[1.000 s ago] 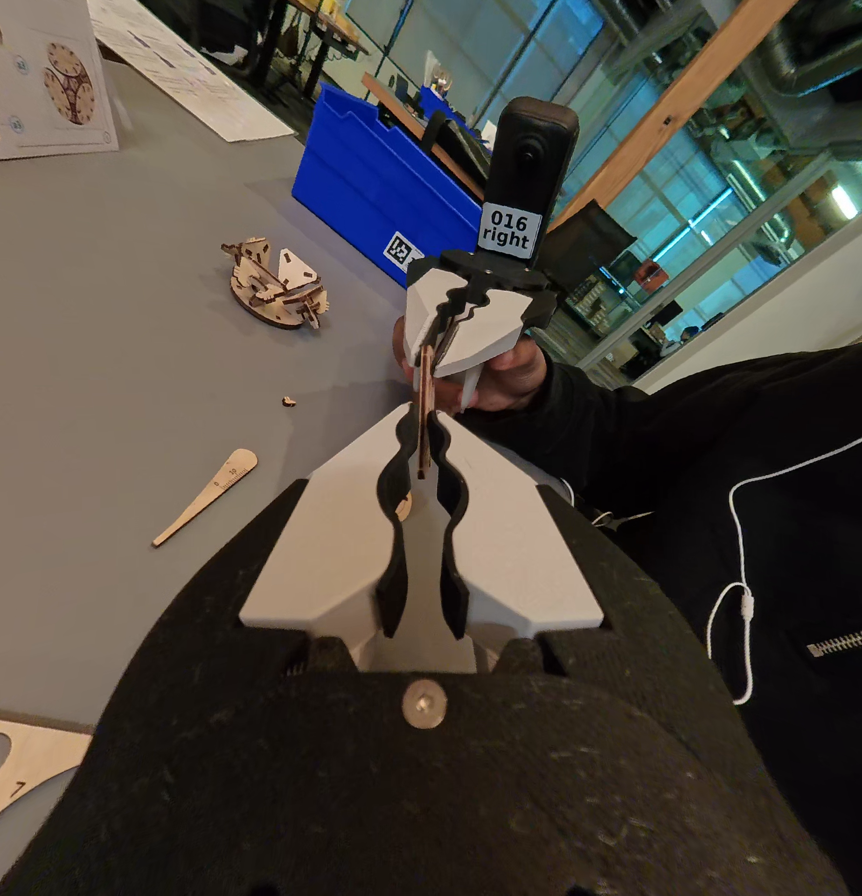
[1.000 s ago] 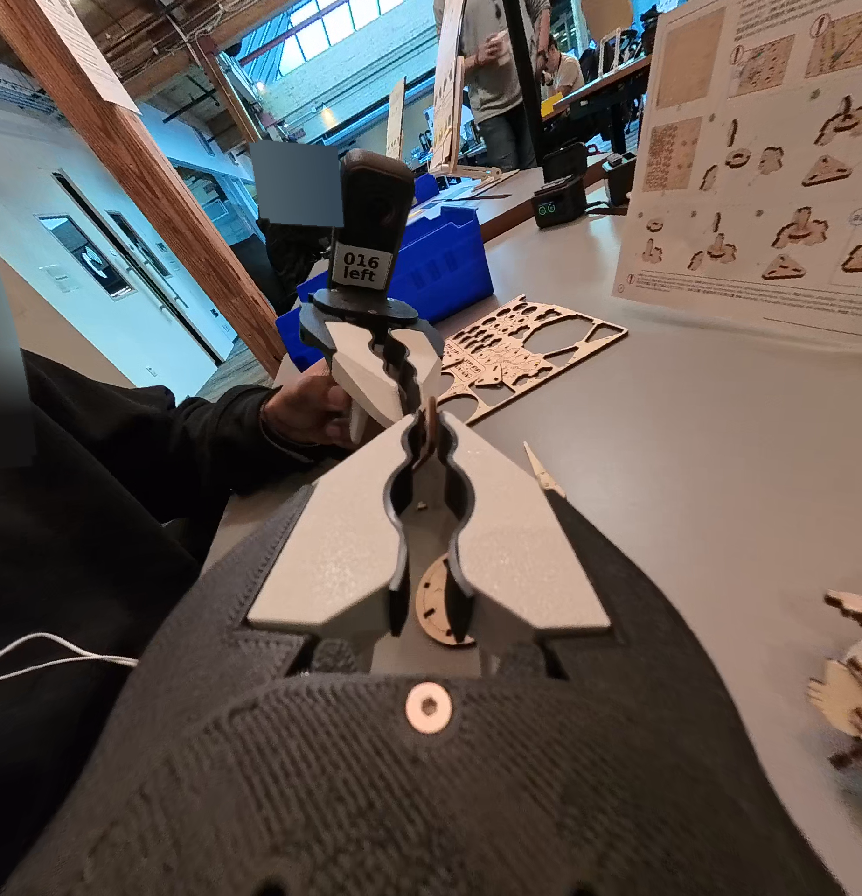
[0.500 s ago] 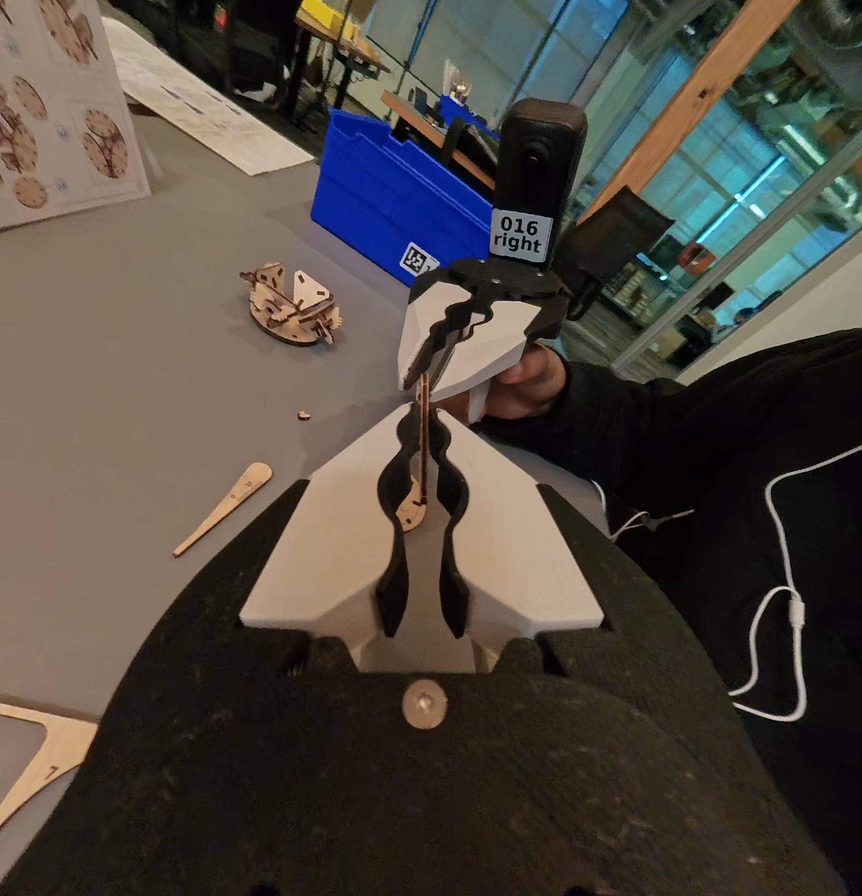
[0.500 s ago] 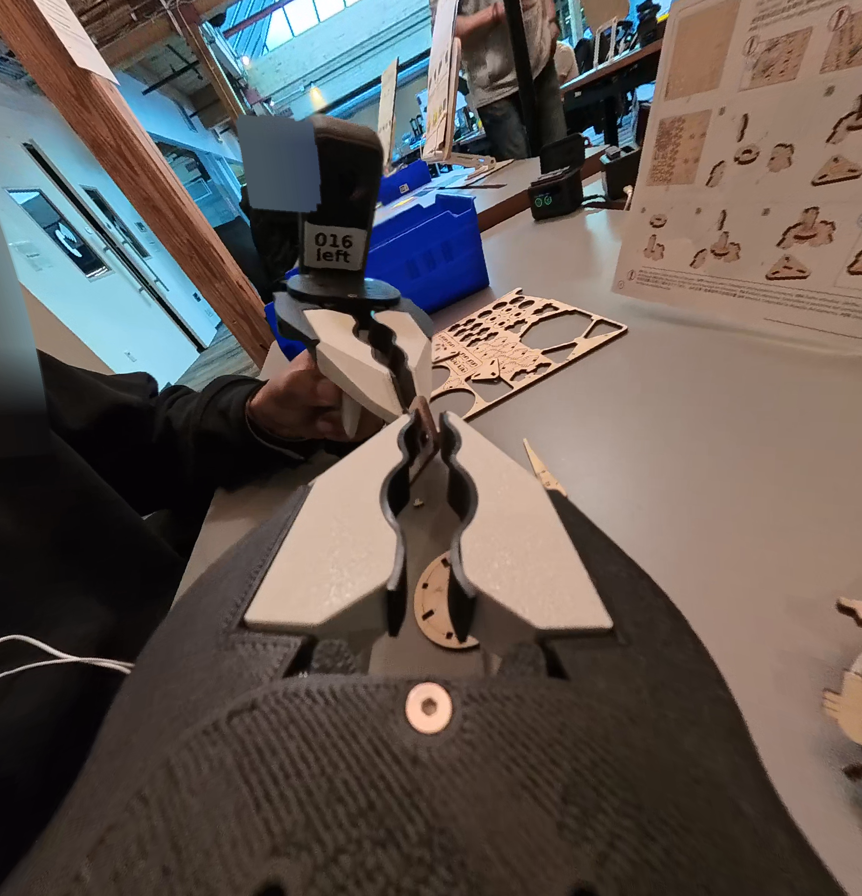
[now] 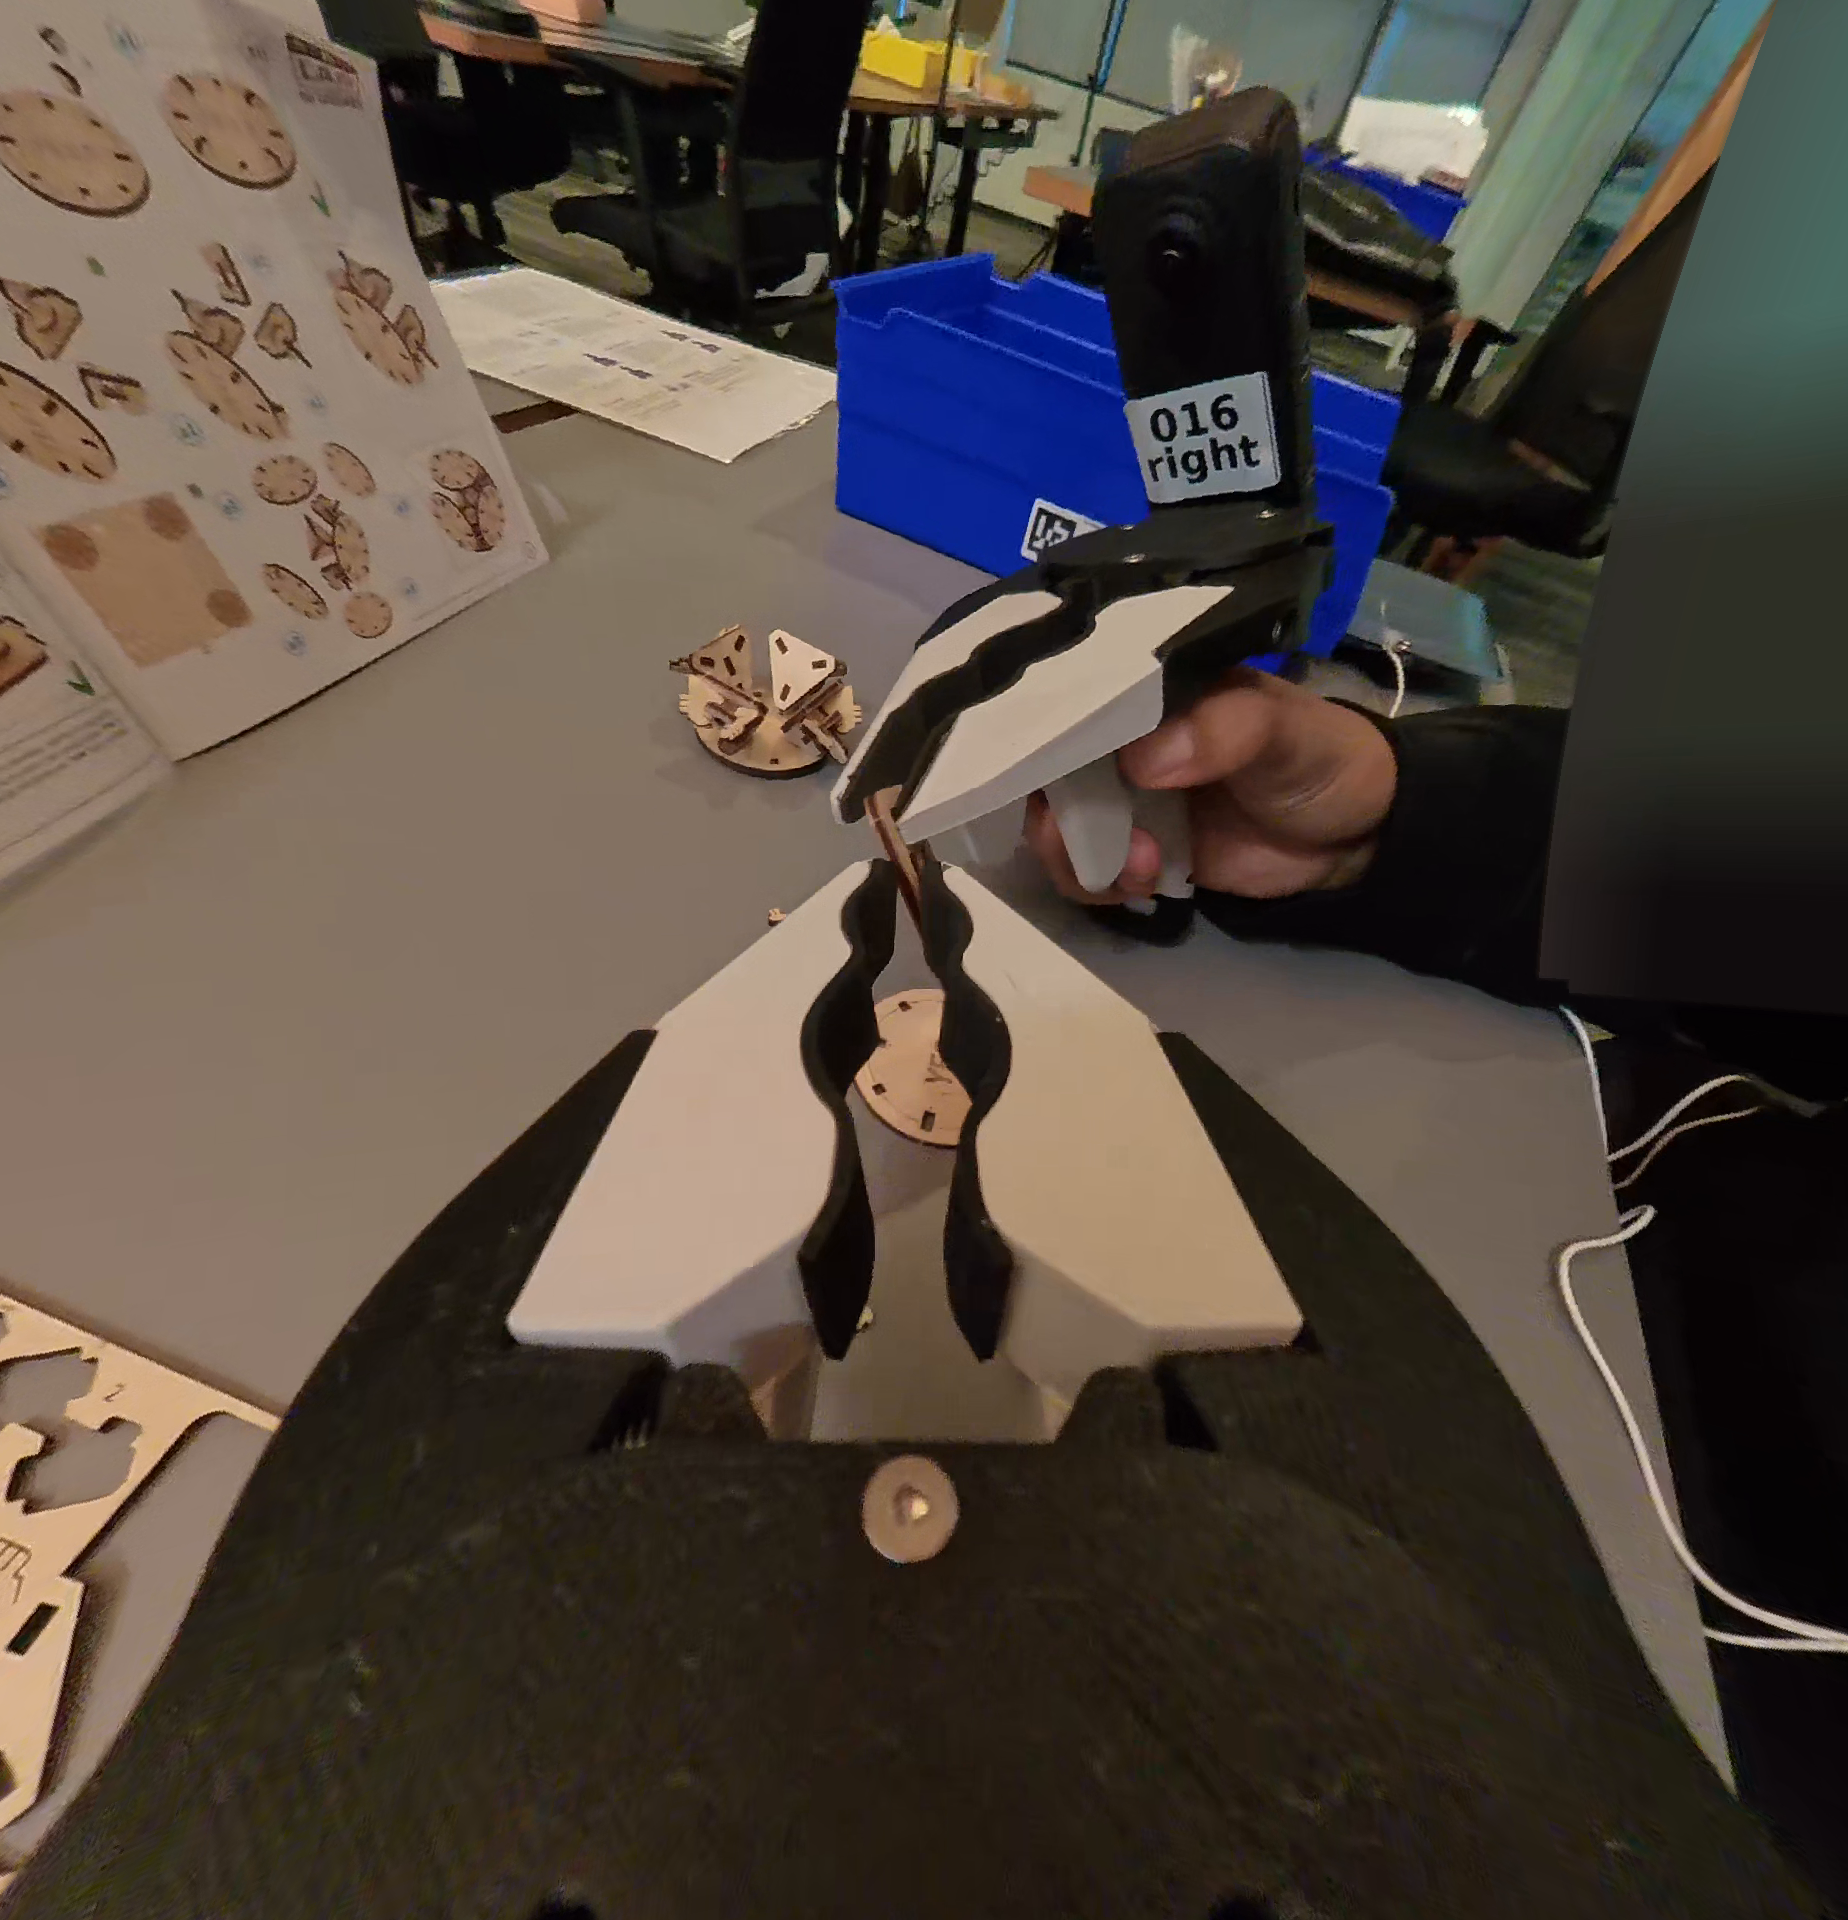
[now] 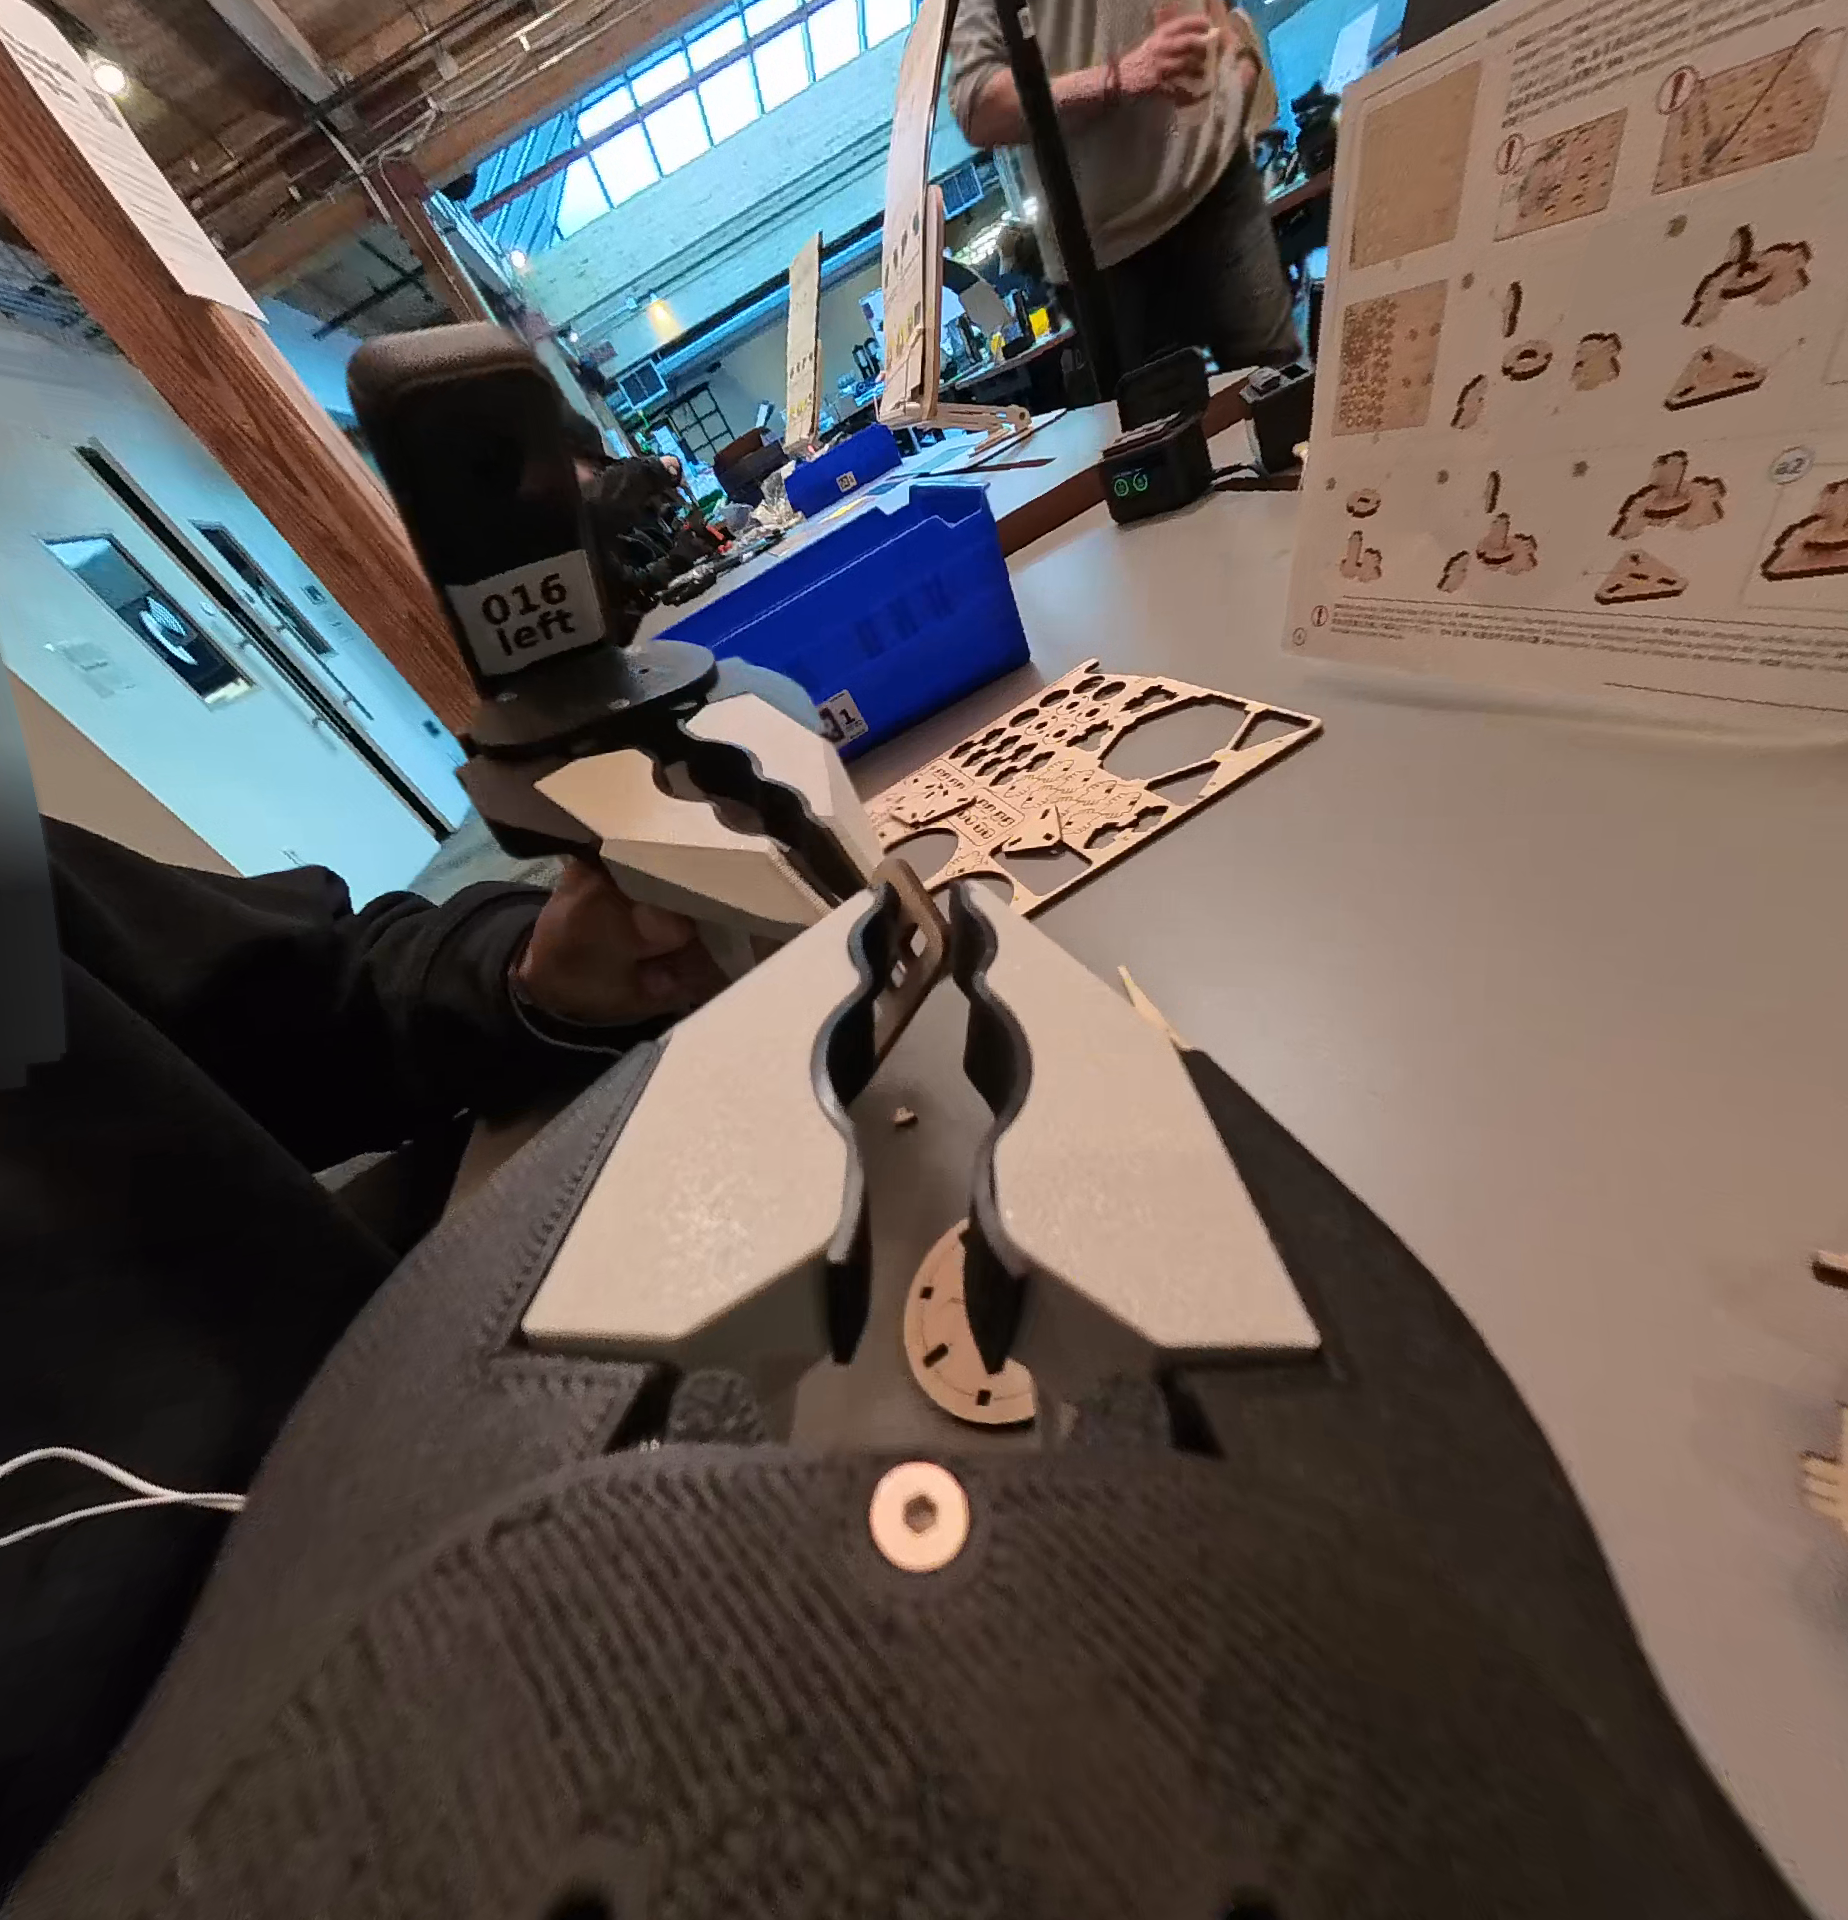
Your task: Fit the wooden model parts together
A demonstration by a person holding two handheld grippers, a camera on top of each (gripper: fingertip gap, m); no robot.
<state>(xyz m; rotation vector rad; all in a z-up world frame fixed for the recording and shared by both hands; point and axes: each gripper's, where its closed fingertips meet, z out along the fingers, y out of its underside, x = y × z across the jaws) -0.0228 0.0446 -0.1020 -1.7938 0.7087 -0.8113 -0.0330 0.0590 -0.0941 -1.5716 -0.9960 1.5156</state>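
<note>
A thin slotted wooden piece (image 5: 892, 844) spans the two grippers above the grey table (image 5: 380, 935). My left gripper (image 5: 897, 883) is shut on its lower end; the piece shows edge-on and lies against one pad. In the right wrist view the piece (image 6: 915, 935) stands slantwise between the pads of my right gripper (image 6: 915, 914), leaning on one pad with a gap to the other, so that gripper is open. The right gripper (image 5: 878, 810) also shows tip to tip with the left one. A round wooden disc (image 5: 915, 1081) lies on the table below the jaws.
A small wooden assembly (image 5: 764, 707) stands beyond the grippers. A blue bin (image 5: 961, 416) is at the back, an upright instruction sheet (image 5: 172, 416) to the left. A punched plywood sheet (image 6: 1086, 790) and a wooden sliver (image 6: 1148, 1008) lie on the table. A person stands far behind. The grippers are tip to tip, or close to it. Between my left fingertips and the round wooden disc (image 5: 915, 1081) there is roughly 8 cm.
The right jaws have widened around the piece, which now sits slantwise in them instead of pinched flat. The piece has tilted in the left jaws, and both grippers have tipped and shifted.
</note>
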